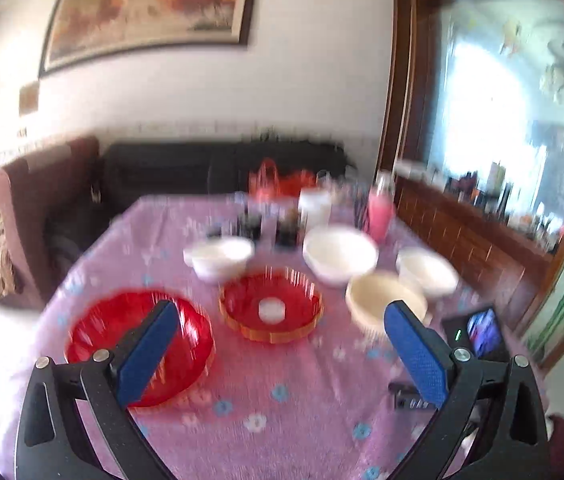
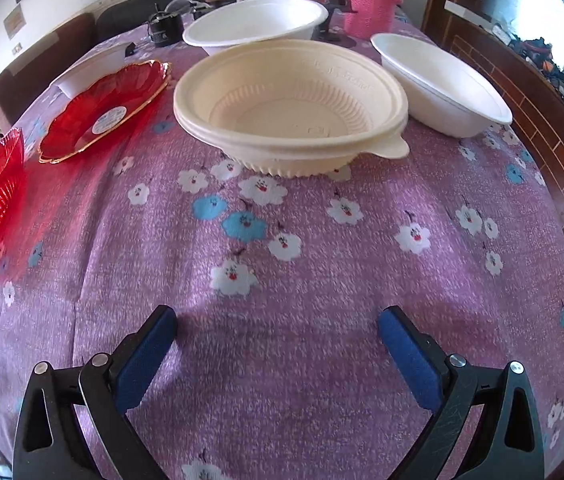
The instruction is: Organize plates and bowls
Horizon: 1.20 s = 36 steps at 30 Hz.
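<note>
Purple floral tablecloth (image 2: pixel 282 280), pink knitted bottle (image 2: pixel 370 8), framed painting (image 1: pixel 149 8), dark sofa (image 1: pixel 201 168).

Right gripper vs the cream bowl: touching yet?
Apart. The right wrist view shows the right gripper open and empty, with a wide stretch of bare purple tablecloth between its fingertips and the cream bowl.

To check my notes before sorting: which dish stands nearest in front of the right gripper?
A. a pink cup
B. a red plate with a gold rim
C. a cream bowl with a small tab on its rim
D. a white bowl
C: in the right wrist view the cream bowl sits straight ahead of the open right gripper, while the red plate lies off to the left.
</note>
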Tool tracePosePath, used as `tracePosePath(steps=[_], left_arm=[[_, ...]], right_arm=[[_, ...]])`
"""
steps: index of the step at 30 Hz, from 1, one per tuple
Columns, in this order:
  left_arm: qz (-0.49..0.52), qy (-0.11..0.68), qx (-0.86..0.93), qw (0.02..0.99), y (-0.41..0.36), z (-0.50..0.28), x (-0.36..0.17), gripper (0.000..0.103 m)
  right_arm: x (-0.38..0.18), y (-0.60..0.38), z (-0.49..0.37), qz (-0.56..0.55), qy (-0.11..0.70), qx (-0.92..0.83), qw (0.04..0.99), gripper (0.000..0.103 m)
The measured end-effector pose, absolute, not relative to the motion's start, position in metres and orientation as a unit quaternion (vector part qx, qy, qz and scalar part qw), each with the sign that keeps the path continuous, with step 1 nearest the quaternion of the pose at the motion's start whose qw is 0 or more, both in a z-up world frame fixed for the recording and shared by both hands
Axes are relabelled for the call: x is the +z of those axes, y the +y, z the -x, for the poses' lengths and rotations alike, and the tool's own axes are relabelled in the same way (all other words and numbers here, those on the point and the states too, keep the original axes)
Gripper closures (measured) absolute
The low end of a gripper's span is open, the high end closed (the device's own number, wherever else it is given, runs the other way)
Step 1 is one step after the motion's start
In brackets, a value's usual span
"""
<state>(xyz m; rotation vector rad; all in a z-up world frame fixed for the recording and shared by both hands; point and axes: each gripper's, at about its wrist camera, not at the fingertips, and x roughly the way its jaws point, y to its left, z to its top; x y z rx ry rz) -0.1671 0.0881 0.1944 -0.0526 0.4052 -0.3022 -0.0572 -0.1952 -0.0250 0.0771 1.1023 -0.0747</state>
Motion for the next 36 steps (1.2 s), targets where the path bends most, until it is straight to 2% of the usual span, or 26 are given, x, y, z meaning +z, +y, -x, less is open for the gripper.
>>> tracePosePath(steps=[2, 4, 7, 9, 10, 11, 14, 18, 21, 23, 24, 25, 26, 28, 36], left_arm=[[0.029, 0.143, -0.139, 0.980, 0.102, 0.180, 0.223, 0.000], [0.017, 0.123, -0.134, 0.983, 0.109, 0.182, 0.246, 0.000], [-0.002, 0.138, -0.124, 0.983, 0.115, 0.169, 0.276, 0.000], [0.008, 0.146, -0.131, 0.980, 0.119, 0.157, 0.297, 0.000], [0.014, 0.147, -0.140, 0.979, 0.119, 0.150, 0.308, 0.000], [0.018, 0.147, -0.148, 0.978, 0.119, 0.143, 0.317, 0.000], [0.013, 0.163, -0.165, 0.973, 0.110, 0.108, 0.330, 0.000], [0.025, 0.237, -0.162, 0.958, 0.099, 0.057, 0.284, 0.000], [0.042, 0.319, -0.163, 0.933, 0.094, 0.016, 0.218, 0.000], [0.050, 0.366, -0.157, 0.916, 0.092, -0.008, 0.182, 0.000], [0.060, 0.392, -0.159, 0.904, 0.093, -0.021, 0.164, 0.000], [0.075, 0.419, -0.167, 0.890, 0.094, -0.034, 0.147, 0.006], [0.088, 0.439, -0.174, 0.877, 0.095, -0.044, 0.135, 0.019], [0.109, 0.474, -0.181, 0.855, 0.095, -0.065, 0.112, 0.030], [0.119, 0.506, -0.150, 0.841, 0.088, -0.103, 0.079, 0.030]], right_arm=[[-0.005, -0.199, 0.067, -0.042, 0.493, -0.035, 0.868, 0.021], [0.029, -0.198, 0.077, -0.046, 0.443, -0.035, 0.895, 0.021], [0.108, -0.191, 0.098, -0.027, 0.328, -0.033, 0.944, 0.021], [0.154, -0.185, 0.100, -0.029, 0.264, -0.026, 0.964, 0.017], [0.176, -0.183, 0.100, -0.039, 0.237, -0.011, 0.971, 0.006], [0.193, -0.180, 0.096, -0.050, 0.221, 0.011, 0.974, 0.000], [0.213, -0.168, 0.062, -0.082, 0.233, 0.075, 0.966, 0.000], [0.164, -0.143, 0.021, -0.126, 0.306, 0.150, 0.932, 0.000], [0.101, -0.129, -0.004, -0.162, 0.377, 0.179, 0.895, 0.014], [0.061, -0.123, -0.015, -0.180, 0.416, 0.182, 0.873, 0.027], [0.045, -0.123, -0.022, -0.190, 0.429, 0.180, 0.865, 0.028], [0.030, -0.123, -0.027, -0.199, 0.441, 0.177, 0.857, 0.029], [0.020, -0.123, -0.032, -0.205, 0.448, 0.172, 0.853, 0.029], [0.005, -0.123, -0.039, -0.214, 0.453, 0.163, 0.850, 0.029], [-0.011, -0.118, -0.056, -0.214, 0.458, 0.146, 0.851, 0.029]])
